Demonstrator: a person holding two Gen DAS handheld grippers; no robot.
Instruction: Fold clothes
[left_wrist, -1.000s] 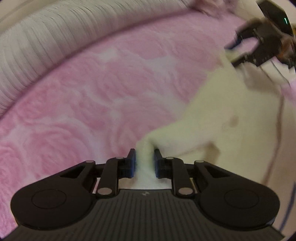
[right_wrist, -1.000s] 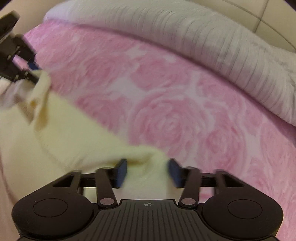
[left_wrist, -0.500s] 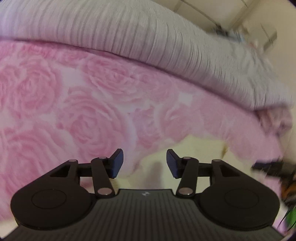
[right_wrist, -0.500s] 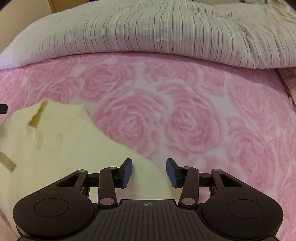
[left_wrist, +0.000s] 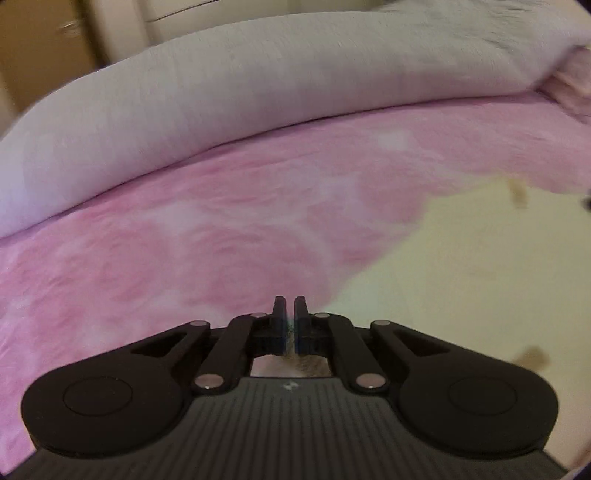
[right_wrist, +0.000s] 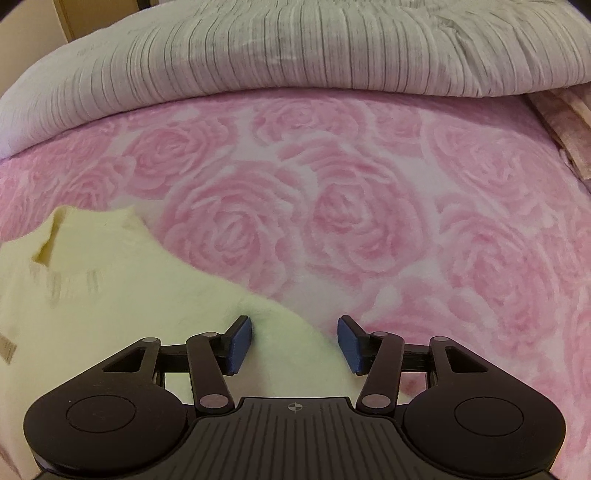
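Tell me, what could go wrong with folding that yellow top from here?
The left gripper has its jaws shut, apparently with no cloth between them, so a lift might raise nothing. The right gripper has its jaws opening over the cream-yellow garment, so that edge may slump onto the pink rose blanket and spoil the fold.

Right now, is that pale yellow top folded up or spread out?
Spread out: the yellow top lies flat on the pink rose blanket, neckline showing, no neat fold visible.

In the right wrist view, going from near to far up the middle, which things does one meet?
right gripper → pale yellow garment → pink rose blanket → grey striped duvet
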